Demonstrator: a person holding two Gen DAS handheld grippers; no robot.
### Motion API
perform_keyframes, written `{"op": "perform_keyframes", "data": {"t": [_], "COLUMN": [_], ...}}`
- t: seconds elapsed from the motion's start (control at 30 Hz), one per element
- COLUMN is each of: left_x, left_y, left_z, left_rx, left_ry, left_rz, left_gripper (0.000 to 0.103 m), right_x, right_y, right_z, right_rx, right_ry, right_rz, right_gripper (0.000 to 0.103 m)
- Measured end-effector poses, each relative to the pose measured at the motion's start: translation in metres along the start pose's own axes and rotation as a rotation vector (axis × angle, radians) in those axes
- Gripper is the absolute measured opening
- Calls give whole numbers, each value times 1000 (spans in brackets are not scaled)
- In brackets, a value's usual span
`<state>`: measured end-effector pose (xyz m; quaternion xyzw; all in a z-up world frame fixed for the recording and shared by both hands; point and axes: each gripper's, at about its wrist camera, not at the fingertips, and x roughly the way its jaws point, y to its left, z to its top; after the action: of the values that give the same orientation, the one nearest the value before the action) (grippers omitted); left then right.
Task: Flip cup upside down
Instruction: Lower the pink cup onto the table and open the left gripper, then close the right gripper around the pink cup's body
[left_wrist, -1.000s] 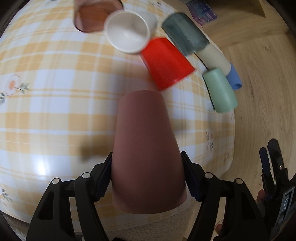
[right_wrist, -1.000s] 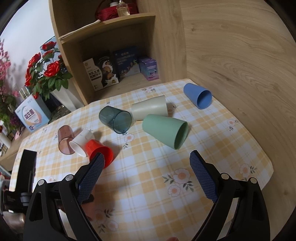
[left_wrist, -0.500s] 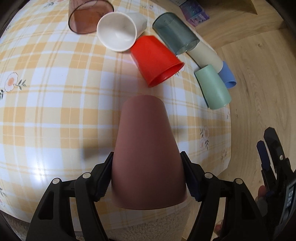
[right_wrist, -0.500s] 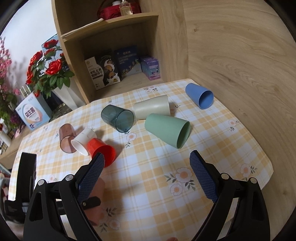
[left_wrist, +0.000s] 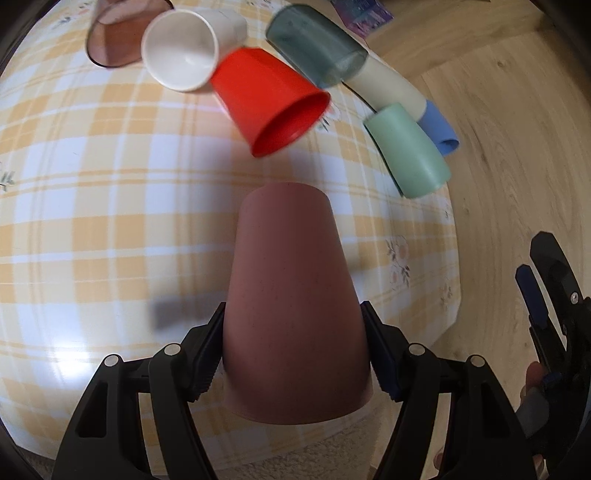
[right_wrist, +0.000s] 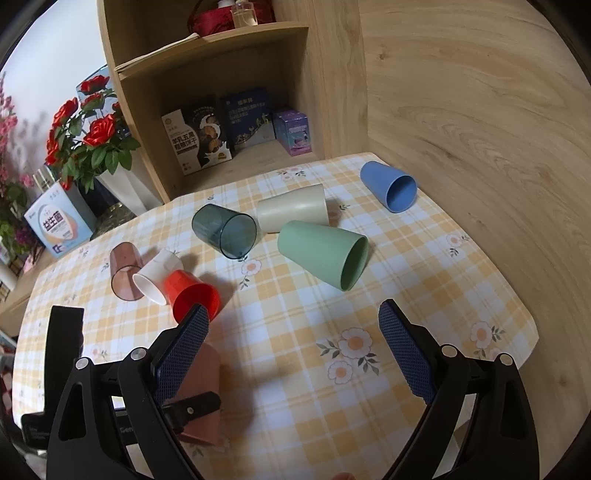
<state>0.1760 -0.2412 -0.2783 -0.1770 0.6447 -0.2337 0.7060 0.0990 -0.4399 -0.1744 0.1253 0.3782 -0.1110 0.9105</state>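
My left gripper (left_wrist: 293, 354) is shut on a dusty-pink cup (left_wrist: 291, 302), held above the checked tablecloth (left_wrist: 92, 221) near the table's front edge. The cup's closed base points away from the camera and its wide mouth points toward me. The same pink cup (right_wrist: 201, 387) shows at lower left in the right wrist view, clamped by the left gripper. My right gripper (right_wrist: 291, 354) is open and empty, hovering over the table's front part. It shows at the right edge of the left wrist view, off the table (left_wrist: 550, 306).
Several cups lie on their sides: red (right_wrist: 192, 295), white (right_wrist: 157, 275), translucent brown (right_wrist: 125, 271), dark teal (right_wrist: 225, 230), cream (right_wrist: 293, 214), green (right_wrist: 321, 253), blue (right_wrist: 388, 186). A wooden shelf (right_wrist: 236, 110) with boxes and a rose vase (right_wrist: 92, 144) stand behind.
The left gripper has moved forward and lower with the pink cup, so the lying cups appear nearer. The right gripper has stayed open and almost still.
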Motion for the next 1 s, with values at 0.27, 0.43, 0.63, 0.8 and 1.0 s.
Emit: {"op": "perform_keyframes", "data": {"t": [0.27, 0.43, 0.63, 0.8, 1.0], "left_x": [-32, -80, -154, -205, -233], "left_y": [10, 12, 23, 50, 86], "left_z": [6, 12, 6, -9, -18], "left_rx": [-11, 54, 188, 250, 230], "left_ry": [-65, -205, -466, -619, -665], "left_rz": [-49, -33, 113, 255, 343], "left_gripper": [70, 75, 91, 97, 97], "right_x": [-6, -5, 3, 14, 35], "right_y": [-4, 1, 5, 15, 35], "right_z": [4, 4, 5, 8, 14], "right_rx": [13, 4, 6, -14, 3], "right_ry": [-8, 18, 97, 173, 299], "right_rz": [-15, 13, 69, 122, 220], "right_gripper": [90, 90, 90, 90, 90]}}
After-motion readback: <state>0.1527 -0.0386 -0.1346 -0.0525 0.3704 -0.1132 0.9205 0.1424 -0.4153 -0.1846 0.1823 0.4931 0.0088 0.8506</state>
